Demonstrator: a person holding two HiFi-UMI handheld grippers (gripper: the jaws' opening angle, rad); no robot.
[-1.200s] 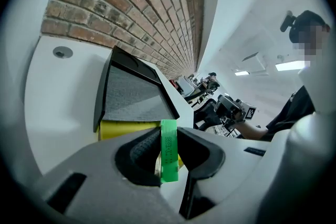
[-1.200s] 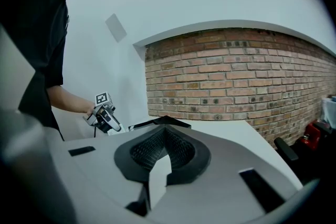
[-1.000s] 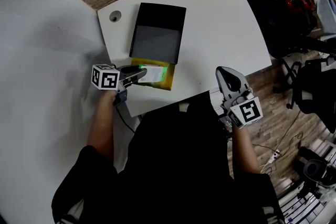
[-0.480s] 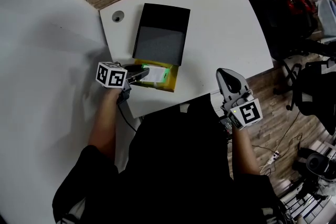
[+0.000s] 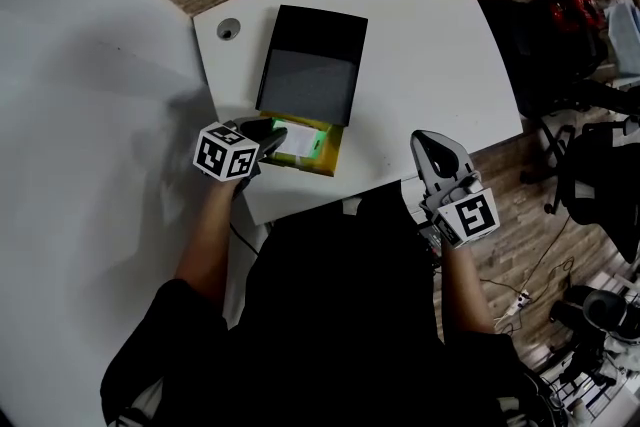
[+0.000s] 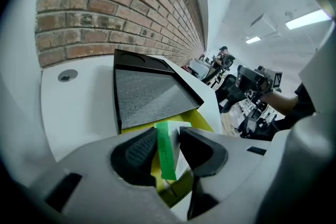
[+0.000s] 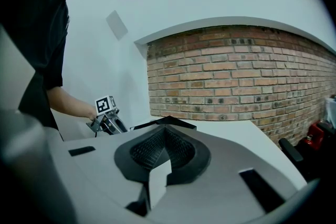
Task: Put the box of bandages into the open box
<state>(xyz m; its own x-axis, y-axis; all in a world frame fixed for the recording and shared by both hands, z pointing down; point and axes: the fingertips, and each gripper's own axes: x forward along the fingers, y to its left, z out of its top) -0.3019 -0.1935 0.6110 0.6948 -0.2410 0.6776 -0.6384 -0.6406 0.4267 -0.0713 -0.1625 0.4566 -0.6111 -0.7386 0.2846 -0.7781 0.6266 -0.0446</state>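
The green and white bandage box point(image 5: 298, 141) lies in the yellow compartment point(image 5: 329, 156) at the near end of the open black box point(image 5: 312, 65), which has a grey lining. My left gripper point(image 5: 268, 130) reaches into that compartment from the left. In the left gripper view the bandage box point(image 6: 167, 157) stands tilted between the jaws of the left gripper point(image 6: 169, 138), which have just been opening and stand open around it. My right gripper point(image 5: 427, 139) hangs off the table's near right edge, shut and empty, and its pads point(image 7: 157, 149) meet.
The white table point(image 5: 420, 45) has a round cable hole point(image 5: 229, 29) at its far left. A brick wall runs behind it. Black chairs and bags point(image 5: 595, 155) stand on the wooden floor to the right. A white wall lies to the left.
The left gripper has rolled, so its marker cube now faces up and sits a little further right. Its jaws have spread. The bandage box stays in the yellow compartment. The right gripper has not moved.
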